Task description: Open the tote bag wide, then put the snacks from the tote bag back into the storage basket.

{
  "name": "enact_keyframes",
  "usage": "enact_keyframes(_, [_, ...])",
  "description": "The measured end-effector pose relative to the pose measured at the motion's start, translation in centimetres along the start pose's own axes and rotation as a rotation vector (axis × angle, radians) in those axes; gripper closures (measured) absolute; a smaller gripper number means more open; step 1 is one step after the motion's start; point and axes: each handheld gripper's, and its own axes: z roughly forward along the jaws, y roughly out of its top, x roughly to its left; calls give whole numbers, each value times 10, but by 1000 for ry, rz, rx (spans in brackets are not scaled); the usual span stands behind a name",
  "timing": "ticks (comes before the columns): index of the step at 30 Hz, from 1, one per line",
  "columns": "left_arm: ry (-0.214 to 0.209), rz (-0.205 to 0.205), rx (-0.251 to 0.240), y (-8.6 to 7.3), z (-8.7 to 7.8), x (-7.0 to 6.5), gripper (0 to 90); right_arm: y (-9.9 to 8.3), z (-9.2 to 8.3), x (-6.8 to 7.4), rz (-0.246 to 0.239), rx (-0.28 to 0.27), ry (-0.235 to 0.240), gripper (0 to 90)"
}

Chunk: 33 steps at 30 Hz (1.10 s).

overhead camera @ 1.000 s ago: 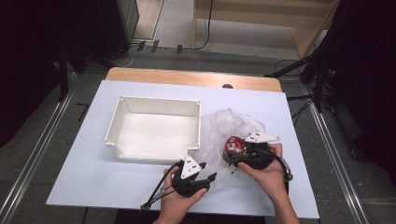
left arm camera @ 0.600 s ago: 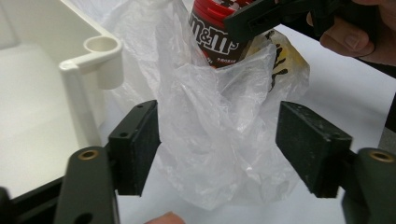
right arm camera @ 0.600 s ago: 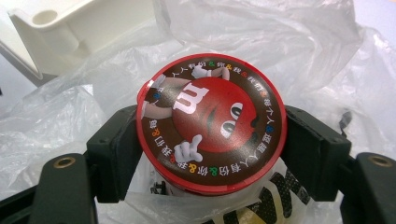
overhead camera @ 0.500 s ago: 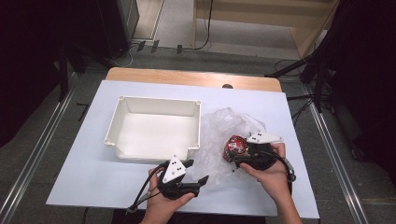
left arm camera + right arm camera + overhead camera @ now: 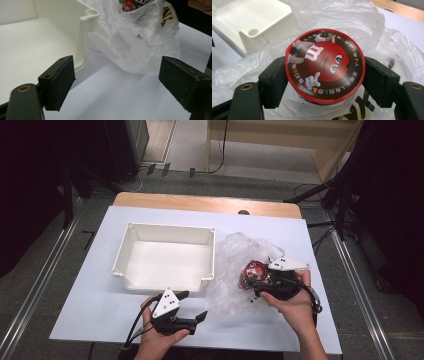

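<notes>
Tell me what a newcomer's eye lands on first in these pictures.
The red candy tub with a cartoon face on its lid stands out, clamped in the right gripper above the crumpled clear plastic bag at the table's right. Left of the bag sits an empty white tray, and the left gripper hovers open near its front corner.

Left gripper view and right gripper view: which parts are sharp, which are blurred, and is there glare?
Left gripper view: the plastic bag and the tray corner are fairly sharp, the near black pads softer, no strong glare. Right gripper view: the red candy tub lid is sharp with readable print; the bag behind it shows pale shine. High view: even light on the table, dark surroundings.
</notes>
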Motion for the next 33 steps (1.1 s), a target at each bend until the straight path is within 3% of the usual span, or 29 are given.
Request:
enact_keyframes(10, [34,-19,12,-5,-13,13,141,13,-12,1,6,-35,4,265])
enact_keyframes(18, [21,-2,26,-7,-7,6,150,20,-9,2,7,-39,8,265])
enact_keyframes(22, [-8,-26,11,-5,-4,4,183,24,-8,4,14,-50,16,265])
enact_keyframes(27, [-42,6,15,-3,4,-6,211,26,-4,7,18,-48,23,265])
enact_keyframes(33, [-94,10,13,-2,11,-12,284,29,-1,9,14,-49,33,265])
